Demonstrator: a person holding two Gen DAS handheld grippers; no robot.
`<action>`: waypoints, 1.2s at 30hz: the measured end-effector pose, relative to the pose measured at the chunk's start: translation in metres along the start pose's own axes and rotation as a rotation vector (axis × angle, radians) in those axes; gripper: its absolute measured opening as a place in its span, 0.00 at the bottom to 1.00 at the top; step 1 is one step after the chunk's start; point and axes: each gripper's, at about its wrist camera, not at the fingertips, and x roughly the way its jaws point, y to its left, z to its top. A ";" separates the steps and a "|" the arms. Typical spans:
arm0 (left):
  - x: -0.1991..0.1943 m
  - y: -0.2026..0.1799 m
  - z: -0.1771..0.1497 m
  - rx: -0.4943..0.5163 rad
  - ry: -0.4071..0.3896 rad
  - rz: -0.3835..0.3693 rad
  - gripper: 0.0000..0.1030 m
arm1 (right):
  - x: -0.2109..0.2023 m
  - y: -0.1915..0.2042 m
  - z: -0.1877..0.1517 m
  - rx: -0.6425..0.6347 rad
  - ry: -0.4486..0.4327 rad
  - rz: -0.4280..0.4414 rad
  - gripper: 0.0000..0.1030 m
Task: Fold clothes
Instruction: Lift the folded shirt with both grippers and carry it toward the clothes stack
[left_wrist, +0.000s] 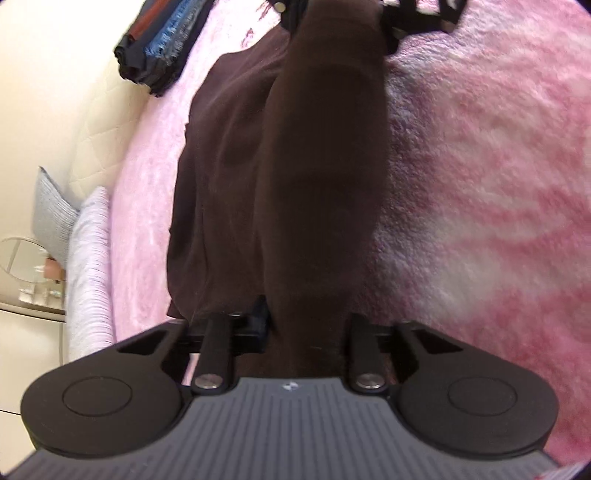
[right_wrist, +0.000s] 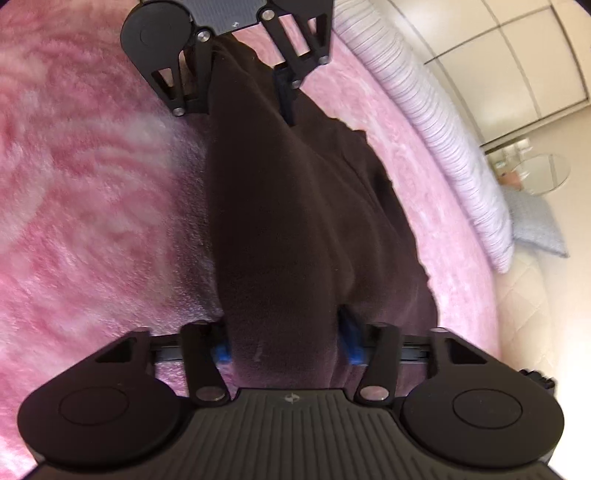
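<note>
A dark brown garment (left_wrist: 317, 166) hangs as a taut fold between my two grippers, above a fluffy pink blanket (left_wrist: 480, 184). Its lower layer (left_wrist: 218, 184) rests on the blanket to the left. My left gripper (left_wrist: 306, 325) is shut on one end of the fold, and the cloth hides its fingertips. The right gripper (left_wrist: 343, 22) holds the far end at the top edge. In the right wrist view the same garment (right_wrist: 280, 221) runs from my right gripper (right_wrist: 284, 332), whose blue pads (right_wrist: 221, 352) press its sides, up to the left gripper (right_wrist: 251, 96).
A folded stack of dark, blue and red clothes (left_wrist: 162, 40) sits on the blanket's far left. A striped pillow (right_wrist: 443, 147) and a grey cushion (right_wrist: 535, 221) line the bed's edge. A round glass table (right_wrist: 543, 173) and pale cupboard doors (right_wrist: 498, 55) stand beyond.
</note>
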 end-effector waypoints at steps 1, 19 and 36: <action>-0.003 0.006 0.001 -0.005 0.000 -0.013 0.10 | -0.001 -0.008 0.002 0.021 0.003 0.020 0.33; -0.082 0.116 0.026 -0.056 0.022 -0.161 0.09 | -0.103 -0.129 0.052 0.088 0.066 0.162 0.25; -0.168 0.159 0.026 -0.089 0.065 -0.073 0.09 | -0.177 -0.156 0.100 0.007 0.006 0.124 0.25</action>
